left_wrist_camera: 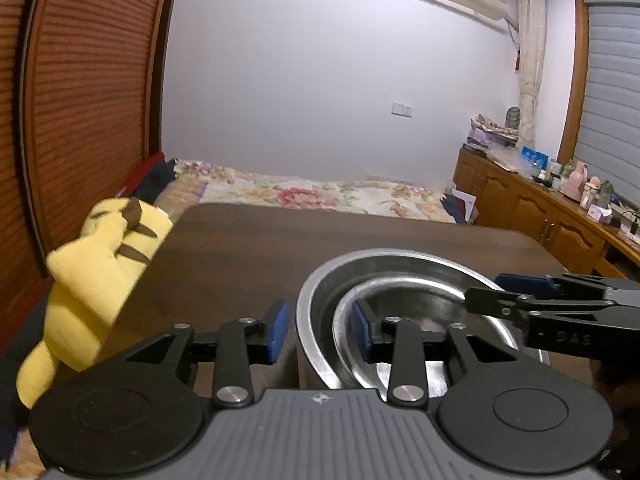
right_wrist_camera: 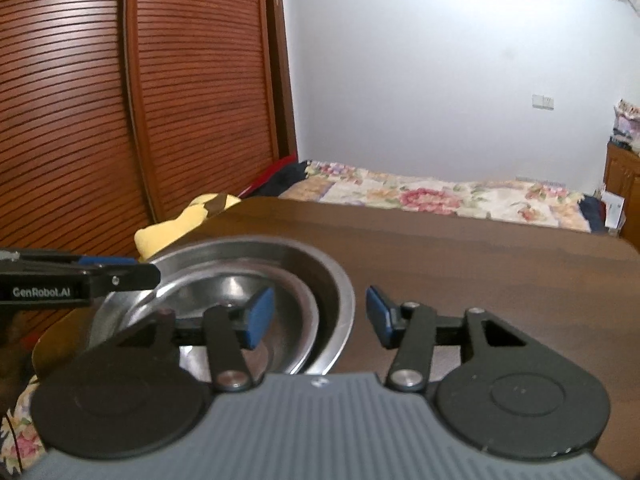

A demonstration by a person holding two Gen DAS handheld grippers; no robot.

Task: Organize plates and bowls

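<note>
Dark worktop (left_wrist_camera: 224,248) carries nested bowls (left_wrist_camera: 400,276). Left hand-held gripper (left_wrist_camera: 320,332) straddles their left rim, right hand-held gripper (right_wrist_camera: 320,316) the right rim; both released, equally near.

Right gripper (right_wrist_camera: 320,316) jaws straddle bowl (right_wrist_camera: 340,300) rim (untouched).

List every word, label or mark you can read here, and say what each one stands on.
"GenRobot.AI": white lettering on the side of the left claw, in the right wrist view.
"DAS": faint raised letters on the body of the right claw, in the left wrist view.
Boxes and bottles on the wooden cabinet: print too small to read.
</note>
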